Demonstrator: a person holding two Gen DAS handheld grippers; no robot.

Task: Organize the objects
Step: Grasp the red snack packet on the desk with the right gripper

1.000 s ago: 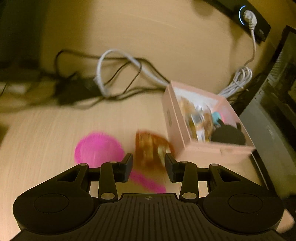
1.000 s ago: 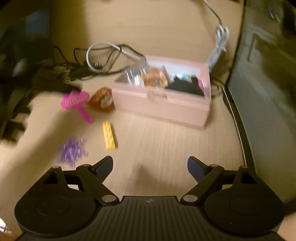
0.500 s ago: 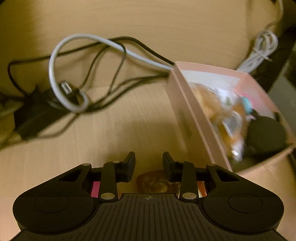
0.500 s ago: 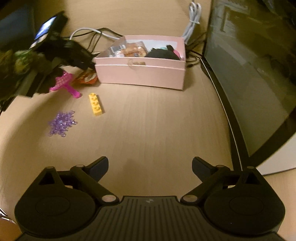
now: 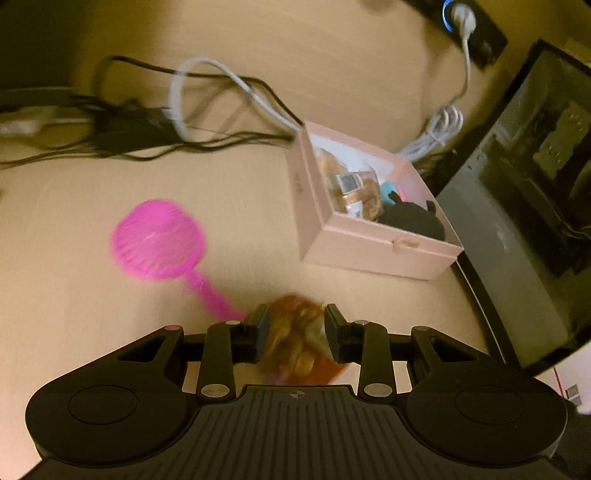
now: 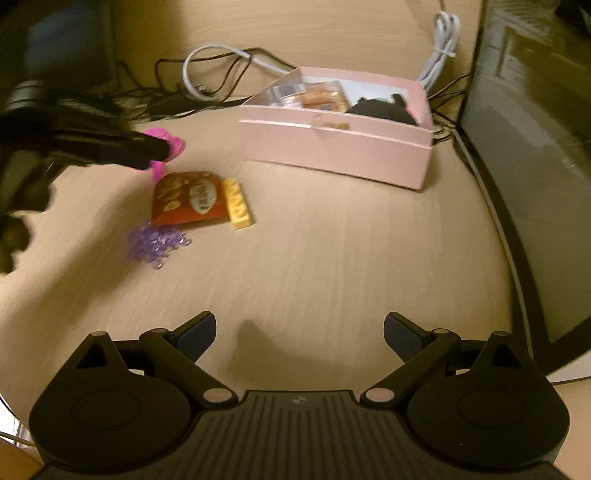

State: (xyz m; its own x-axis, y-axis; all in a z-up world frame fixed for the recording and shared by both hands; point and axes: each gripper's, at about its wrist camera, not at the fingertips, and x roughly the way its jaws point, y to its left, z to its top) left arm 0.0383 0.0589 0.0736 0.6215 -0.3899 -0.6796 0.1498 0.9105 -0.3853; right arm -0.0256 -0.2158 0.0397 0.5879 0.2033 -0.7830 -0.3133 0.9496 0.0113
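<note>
My left gripper (image 5: 295, 328) is shut on an orange snack packet (image 5: 299, 343) and holds it above the desk. In the right wrist view the packet (image 6: 190, 203) hangs from the left gripper's dark fingers (image 6: 122, 147). The open pink box (image 5: 369, 236) holds snack packets and a black item, to the upper right; it also shows in the right wrist view (image 6: 332, 144). A pink toy sieve (image 5: 159, 240) lies left of the box. A yellow brick (image 6: 239, 204) and a purple bead cluster (image 6: 157, 243) lie on the desk. My right gripper (image 6: 299, 330) is open and empty, low over the desk.
Tangled black and white cables (image 5: 207, 110) lie behind the sieve. A coiled white cable (image 5: 439, 129) and a power strip (image 5: 472, 26) sit at the back right. A dark monitor (image 5: 535, 192) stands along the right edge, seen also in the right wrist view (image 6: 535, 147).
My left gripper went down onto the snack packet, closed on it and has lifted it back up. My right gripper stayed open and shifted its view slightly.
</note>
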